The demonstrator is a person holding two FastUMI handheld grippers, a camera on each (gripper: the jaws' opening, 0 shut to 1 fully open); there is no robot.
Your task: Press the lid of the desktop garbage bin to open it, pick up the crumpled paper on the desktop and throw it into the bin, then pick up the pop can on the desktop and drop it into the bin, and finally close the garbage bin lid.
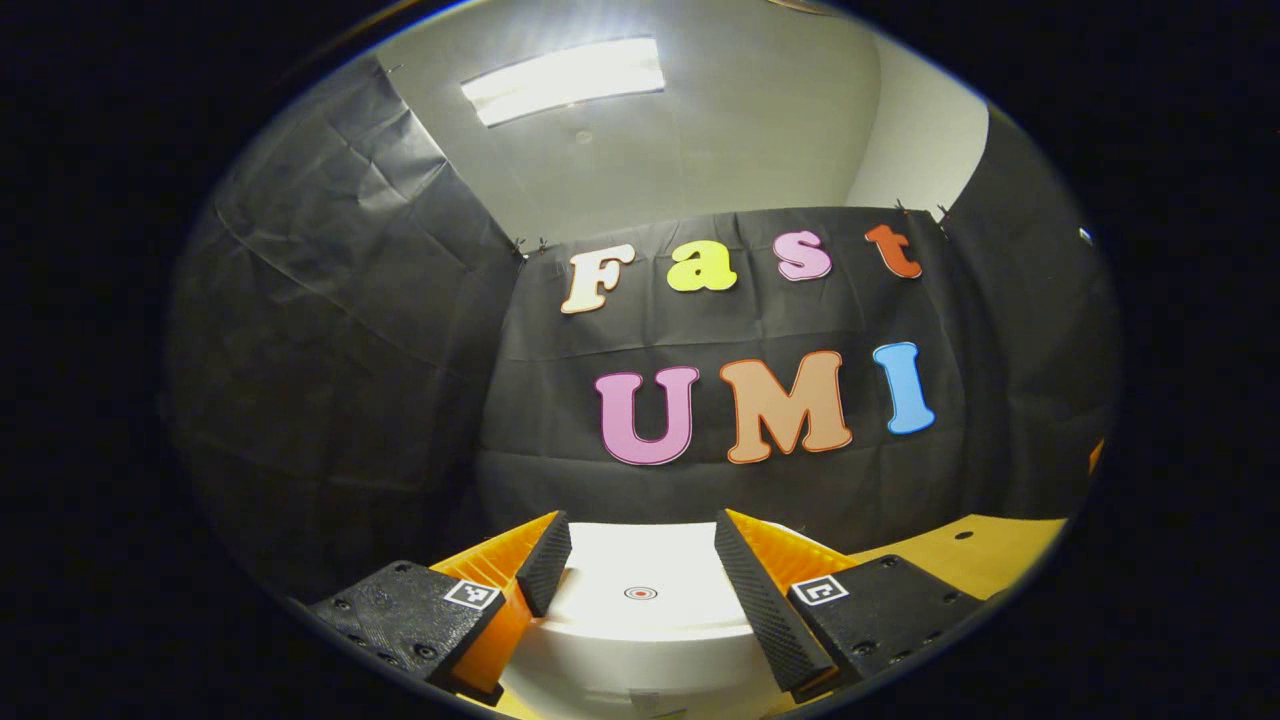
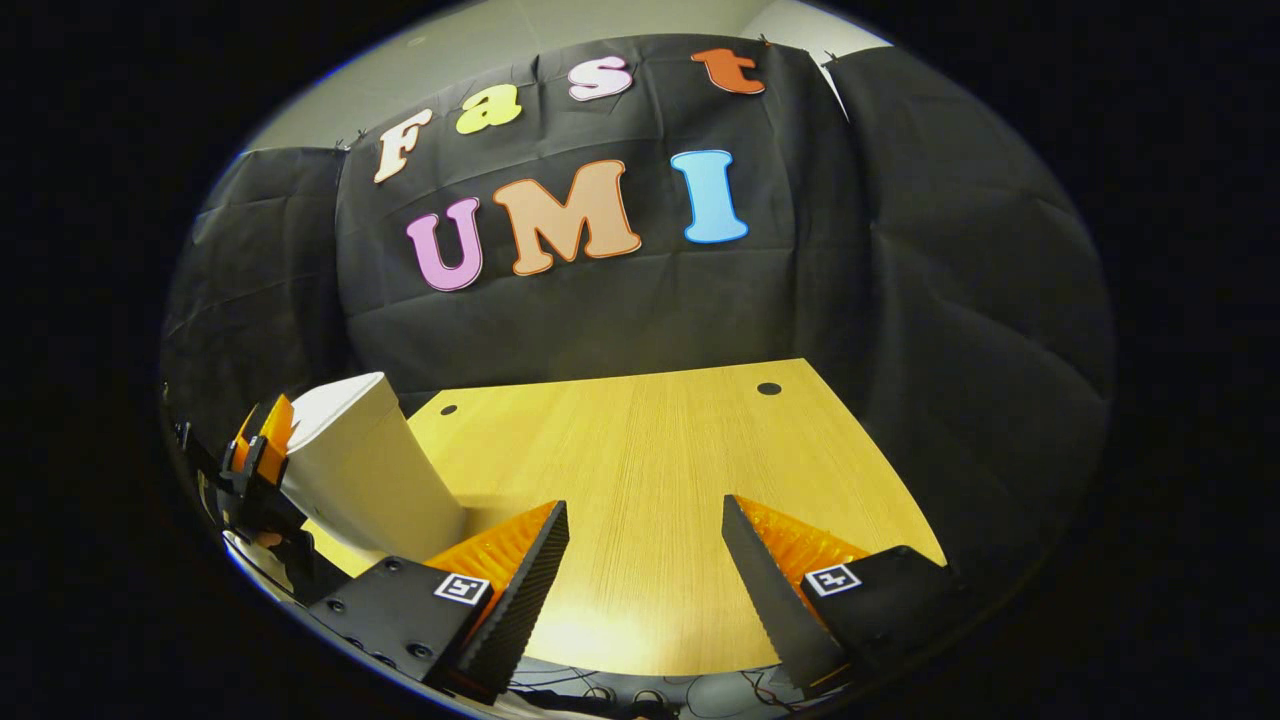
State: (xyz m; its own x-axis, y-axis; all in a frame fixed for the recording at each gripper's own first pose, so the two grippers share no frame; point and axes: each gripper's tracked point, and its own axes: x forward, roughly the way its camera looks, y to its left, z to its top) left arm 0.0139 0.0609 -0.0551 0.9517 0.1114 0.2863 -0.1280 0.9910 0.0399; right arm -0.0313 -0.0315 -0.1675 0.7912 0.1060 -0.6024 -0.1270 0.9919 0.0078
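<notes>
In the left gripper view, the left gripper (image 1: 640, 560) sits low over the white garbage bin (image 1: 640, 630), its two fingers spread wide apart and holding nothing, one on either side of the bin's closed lid (image 1: 640, 565); whether they touch the lid I cannot tell. A small red ring mark (image 1: 640, 593) lies on the lid midway between the fingers. In the right gripper view, the right gripper (image 2: 645, 560) is released too, fingers parted over the near edge of the wooden desktop (image 2: 650, 470) and gripping nothing, well to the right of the bin. There the bin (image 2: 365, 470) stands at the desktop's left side, leaning in the fisheye image, with the left gripper (image 2: 260, 440) at its top. Beyond the bin, the desktop runs back to two dark round holes (image 2: 769, 388) near its far edge, then the black cloth wall (image 2: 640, 310). Above the cloth, the left gripper view has a pale ceiling and a bright light panel (image 1: 563, 80).
</notes>
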